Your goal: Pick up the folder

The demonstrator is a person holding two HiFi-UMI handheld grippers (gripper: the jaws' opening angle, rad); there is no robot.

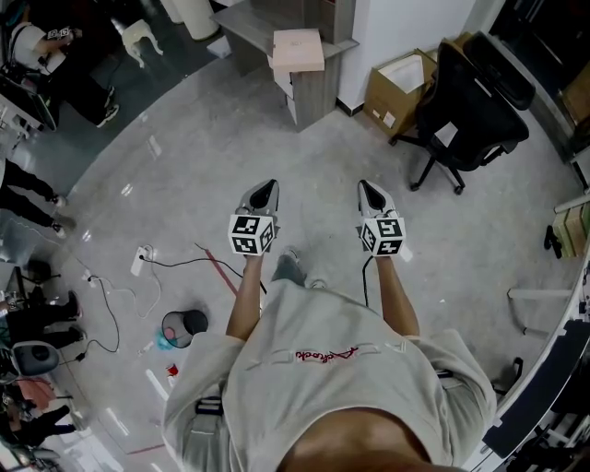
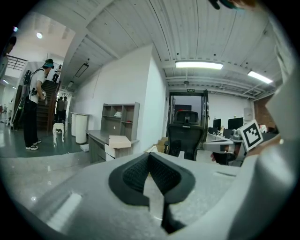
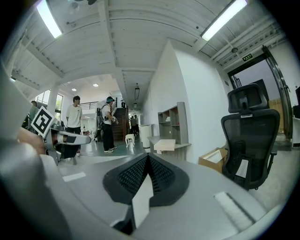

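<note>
Head view is showing a big grey floor (image 1: 184,166) spreading out all around a grey desk (image 1: 253,26). The desk is standing by a white wall at the top of the view. A black chair (image 1: 470,101) is sitting to the right of the desk. An open cardboard box (image 1: 396,88) is resting between the desk and the chair.

A person (image 1: 332,369) in a pale grey shirt is standing well back from the desk and facing it, with both arms reaching out. Far to the left of the desk, other people (image 1: 64,74) are standing.

The person is holding the left gripper (image 1: 265,191) and the right gripper (image 1: 371,192) side by side. Both are pointing toward the desk and are well short of it. In the left gripper view the two black pads are pressing together with nothing between them, so that claw is closed. In the right gripper view the pads are meeting the same way, so that claw is closed too.

A pale tan thing that looks like the folder (image 1: 298,49) is lying on the end of the desk closest to the person. I cannot tell for sure that it is the folder.

On the floor, left of the desk and nearer the person, a small black bin (image 1: 184,324), a white power strip (image 1: 139,261) and thin cables (image 1: 175,265) are lying.
</note>
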